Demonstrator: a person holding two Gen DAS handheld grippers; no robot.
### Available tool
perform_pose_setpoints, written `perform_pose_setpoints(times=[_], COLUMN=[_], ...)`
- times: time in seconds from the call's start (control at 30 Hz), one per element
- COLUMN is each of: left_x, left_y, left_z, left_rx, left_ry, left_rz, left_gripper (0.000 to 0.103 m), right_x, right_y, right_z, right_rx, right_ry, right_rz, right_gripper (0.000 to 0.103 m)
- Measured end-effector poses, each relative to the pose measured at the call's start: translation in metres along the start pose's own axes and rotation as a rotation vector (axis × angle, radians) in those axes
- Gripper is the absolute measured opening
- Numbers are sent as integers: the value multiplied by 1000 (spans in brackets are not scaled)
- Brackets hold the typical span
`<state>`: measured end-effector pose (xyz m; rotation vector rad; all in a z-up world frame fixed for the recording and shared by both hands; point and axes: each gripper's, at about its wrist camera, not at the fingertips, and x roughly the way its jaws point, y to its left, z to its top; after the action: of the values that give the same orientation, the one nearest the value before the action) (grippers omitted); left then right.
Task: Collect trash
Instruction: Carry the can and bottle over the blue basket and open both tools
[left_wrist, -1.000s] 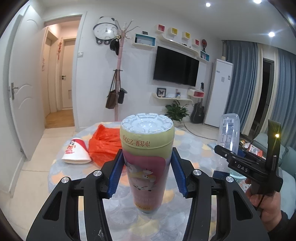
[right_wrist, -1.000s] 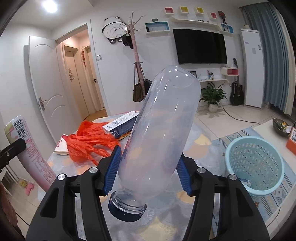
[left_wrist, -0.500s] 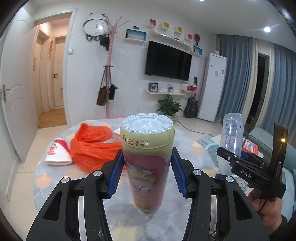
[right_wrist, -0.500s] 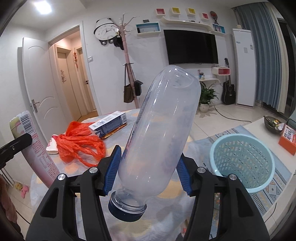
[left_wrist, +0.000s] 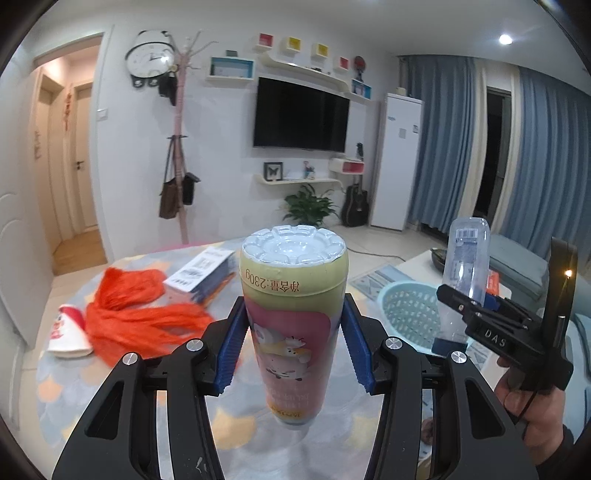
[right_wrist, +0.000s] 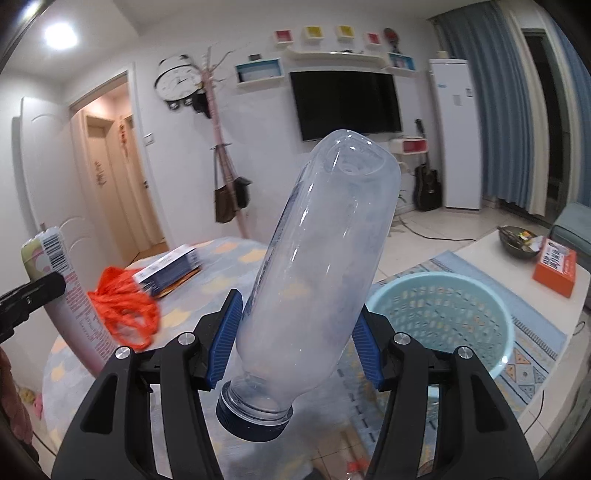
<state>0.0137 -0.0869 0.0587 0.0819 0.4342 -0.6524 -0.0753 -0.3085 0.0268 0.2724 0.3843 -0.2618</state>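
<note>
My left gripper (left_wrist: 293, 343) is shut on a yellow-and-pink drink cup (left_wrist: 293, 314), held upside down above the round table (left_wrist: 92, 387). My right gripper (right_wrist: 295, 343) is shut on a clear plastic bottle (right_wrist: 317, 266) with a dark blue cap, held cap-down and tilted. The bottle (left_wrist: 465, 266) and right gripper (left_wrist: 480, 314) also show at the right of the left wrist view. A light blue mesh basket (right_wrist: 443, 317) stands on the floor right of the table, beyond the bottle. The cup (right_wrist: 70, 295) shows at the left of the right wrist view.
On the table lie an orange plastic bag (left_wrist: 136, 314), a red-and-white paper cup (left_wrist: 66, 328) on its side and a white-and-blue box (left_wrist: 201, 271). A low white table (right_wrist: 517, 266) with an orange box and a bowl stands past the basket.
Both grippers have swung to the right with their loads. The blue basket now shows closer and larger beyond the bottle, and the table's trash has shifted left in view.
</note>
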Motion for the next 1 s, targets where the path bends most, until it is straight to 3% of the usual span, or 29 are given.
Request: perform_pose_setpoints(times=[0.33, 0.67, 1.0], left_x=[38, 88, 161], left_y=[-49, -115, -155], left_z=[11, 35, 42], left_rx=[46, 97, 99], left_ry=[32, 40, 120], left_rz=[-90, -231, -284], left_gripper=[48, 48, 48], right_x=[-2, 9, 38], right_y=[-70, -133, -165], right_z=[1, -4, -7], right_rx=[62, 112, 107], right_ry=[-6, 8, 43], right_rz=[-98, -188, -222], right_gripper=[54, 54, 54])
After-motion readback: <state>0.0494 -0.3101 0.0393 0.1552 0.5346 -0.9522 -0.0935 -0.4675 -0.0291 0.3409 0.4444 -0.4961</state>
